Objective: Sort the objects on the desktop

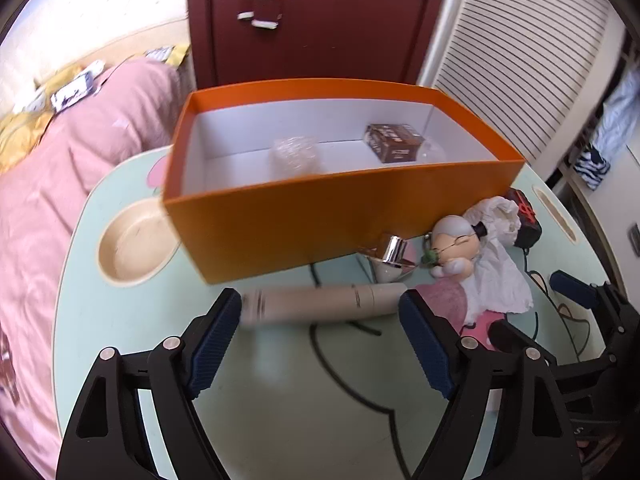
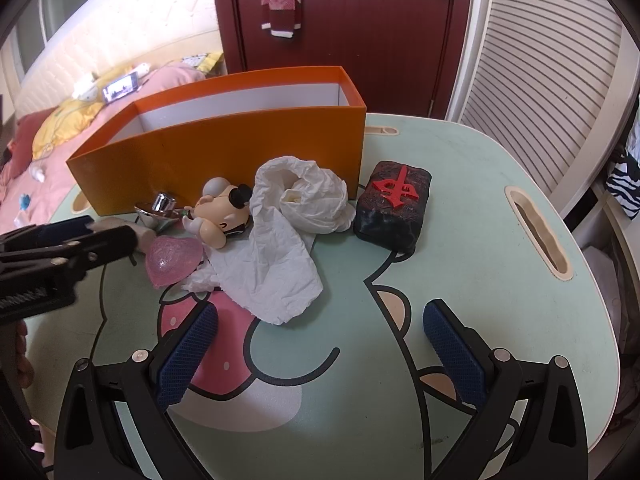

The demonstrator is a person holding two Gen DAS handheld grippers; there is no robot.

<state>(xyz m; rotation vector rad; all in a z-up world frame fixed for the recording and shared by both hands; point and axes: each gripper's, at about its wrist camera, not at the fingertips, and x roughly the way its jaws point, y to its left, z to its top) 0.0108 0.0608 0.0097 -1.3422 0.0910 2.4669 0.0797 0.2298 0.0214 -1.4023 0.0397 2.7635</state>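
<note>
An orange box (image 1: 304, 220) with a white inside stands at the back of the table; it holds a brown carton (image 1: 394, 142) and a clear round thing (image 1: 296, 156). A beige tube (image 1: 320, 304) lies in front of it, between the tips of my open left gripper (image 1: 320, 312). A silver ingot (image 2: 160, 206), a small figurine (image 2: 222, 212), a pink heart (image 2: 174, 260), crumpled tissue (image 2: 288, 236) and a dark block with a red sign (image 2: 394, 206) lie by the box. My right gripper (image 2: 320, 328) is open and empty, short of the tissue.
The table (image 2: 480, 280) is pale green with a cartoon print, a round cup recess (image 1: 132, 246) at its left and a slot (image 2: 538, 232) at its right. A pink bed (image 1: 60, 200) lies to the left. A dark red door (image 2: 340, 20) stands behind.
</note>
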